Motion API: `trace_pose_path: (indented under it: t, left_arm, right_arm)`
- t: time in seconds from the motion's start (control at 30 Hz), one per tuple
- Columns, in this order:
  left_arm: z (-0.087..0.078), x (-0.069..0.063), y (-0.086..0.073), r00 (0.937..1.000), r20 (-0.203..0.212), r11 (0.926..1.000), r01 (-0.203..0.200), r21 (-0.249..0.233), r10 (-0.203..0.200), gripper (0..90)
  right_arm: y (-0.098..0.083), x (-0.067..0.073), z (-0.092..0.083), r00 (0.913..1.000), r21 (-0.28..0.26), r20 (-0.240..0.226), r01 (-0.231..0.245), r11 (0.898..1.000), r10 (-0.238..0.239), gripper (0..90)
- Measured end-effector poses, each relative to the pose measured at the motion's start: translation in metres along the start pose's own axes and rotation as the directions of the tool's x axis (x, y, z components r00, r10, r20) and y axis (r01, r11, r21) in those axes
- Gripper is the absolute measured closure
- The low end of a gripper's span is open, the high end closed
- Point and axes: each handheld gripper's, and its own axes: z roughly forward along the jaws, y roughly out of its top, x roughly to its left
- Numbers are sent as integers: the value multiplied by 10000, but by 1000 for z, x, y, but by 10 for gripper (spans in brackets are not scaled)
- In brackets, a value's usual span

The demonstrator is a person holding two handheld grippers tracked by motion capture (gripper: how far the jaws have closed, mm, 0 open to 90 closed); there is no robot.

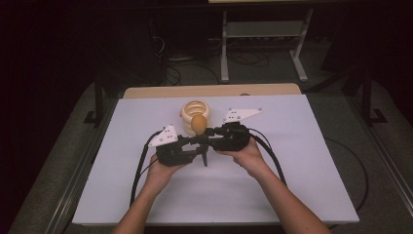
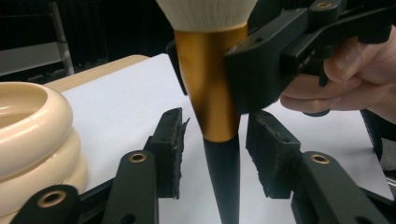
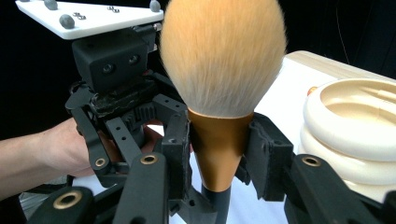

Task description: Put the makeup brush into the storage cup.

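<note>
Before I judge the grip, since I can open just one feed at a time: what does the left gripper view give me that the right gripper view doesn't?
Left gripper view: the brush's black handle standing between the left hand-held gripper's pads with a gap on each side. Right gripper view: the fluffy bristles whole, the right hand-held gripper clamped on the brush, and the white plate atop the left one. Both: the gold collar, the cream ringed pot and the white table.
</note>
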Motion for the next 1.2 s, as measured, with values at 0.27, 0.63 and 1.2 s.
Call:
trace_pose_path:
  t: [0.27, 0.63, 1.2]
  left_arm:
    - [0, -1, 0, 10000, -30, 10000, 41, -4, -41, 655]
    - [-1, 1, 0, 9997, -79, 9997, 215, 90, -214, 708]
    - [-2, 1, 1, 9986, -276, 9984, 469, 313, -460, 719]
  right_arm:
    - [-1, 2, 3, 10000, 47, -28, 51, 10000, -51, 616]
    - [-2, 2, 4, 10000, 36, -12, 49, 10000, -49, 615]
    - [-2, 1, 3, 9998, 1, -108, -156, 9999, 156, 524]
